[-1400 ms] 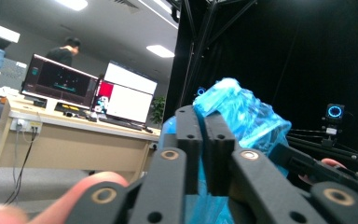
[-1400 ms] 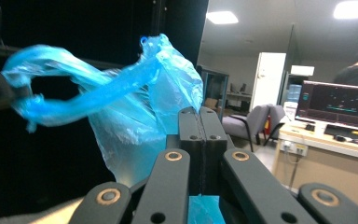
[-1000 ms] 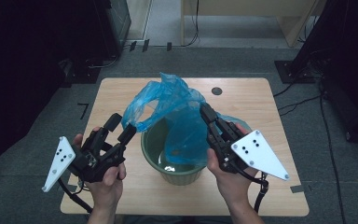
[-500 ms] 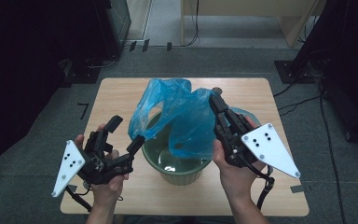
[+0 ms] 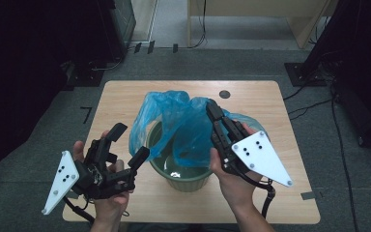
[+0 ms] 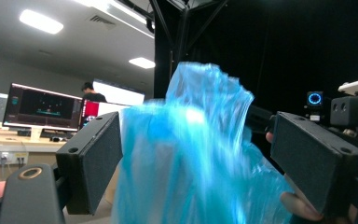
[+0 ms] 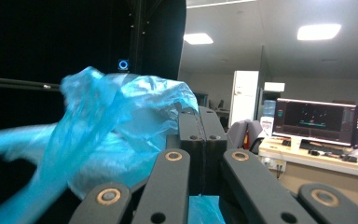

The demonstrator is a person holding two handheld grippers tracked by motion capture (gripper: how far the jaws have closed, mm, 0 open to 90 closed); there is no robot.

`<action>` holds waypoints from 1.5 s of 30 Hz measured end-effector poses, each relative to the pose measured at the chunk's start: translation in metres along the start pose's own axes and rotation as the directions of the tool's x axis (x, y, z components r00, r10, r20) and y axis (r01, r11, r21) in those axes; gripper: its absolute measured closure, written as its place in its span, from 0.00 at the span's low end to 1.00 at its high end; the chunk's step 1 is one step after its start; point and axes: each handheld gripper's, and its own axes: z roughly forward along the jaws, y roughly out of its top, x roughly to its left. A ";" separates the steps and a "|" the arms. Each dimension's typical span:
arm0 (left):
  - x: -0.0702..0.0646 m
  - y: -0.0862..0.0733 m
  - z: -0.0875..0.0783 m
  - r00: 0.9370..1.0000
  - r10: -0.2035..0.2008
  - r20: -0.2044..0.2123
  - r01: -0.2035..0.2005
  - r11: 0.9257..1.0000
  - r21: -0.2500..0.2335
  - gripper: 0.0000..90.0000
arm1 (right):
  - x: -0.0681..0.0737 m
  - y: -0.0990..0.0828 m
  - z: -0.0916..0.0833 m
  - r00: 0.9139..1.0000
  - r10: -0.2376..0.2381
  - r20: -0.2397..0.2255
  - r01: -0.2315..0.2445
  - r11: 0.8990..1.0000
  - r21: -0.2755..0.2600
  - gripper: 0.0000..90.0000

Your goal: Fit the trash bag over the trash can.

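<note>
The left tongs [image 5: 128,142] had just been opening and stood wide at the near left, clear of the blue bag [image 5: 183,123], which they gripped a second earlier. The right tongs [image 5: 211,110] were clamped shut on the bag's upper edge. The bag hung over the green bin [image 5: 186,176] at the middle of the worktop [image 5: 121,99]. Judgement: lining unfinished; the left rim still needed seating.

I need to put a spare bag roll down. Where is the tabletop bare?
Bare wood lies along the table's far edge, both sides of the dark round spot, and at the near right corner. The middle is crowded: green bin, blue bag and both grippers.
</note>
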 end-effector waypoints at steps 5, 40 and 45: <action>-0.002 -0.002 0.001 0.999 0.038 -0.026 -0.038 0.999 -0.001 0.18 | 0.004 0.000 0.005 1.000 0.008 0.003 -0.008 1.000 0.000 1.00; -0.011 -0.056 0.027 0.993 0.105 0.058 -0.112 0.983 0.148 0.20 | 0.005 0.035 -0.005 0.998 0.063 -0.011 -0.064 0.992 -0.107 1.00; -0.017 -0.051 0.028 0.997 0.046 0.062 -0.055 0.988 0.141 0.26 | 0.022 0.016 -0.012 0.995 0.069 -0.074 -0.073 0.995 -0.061 1.00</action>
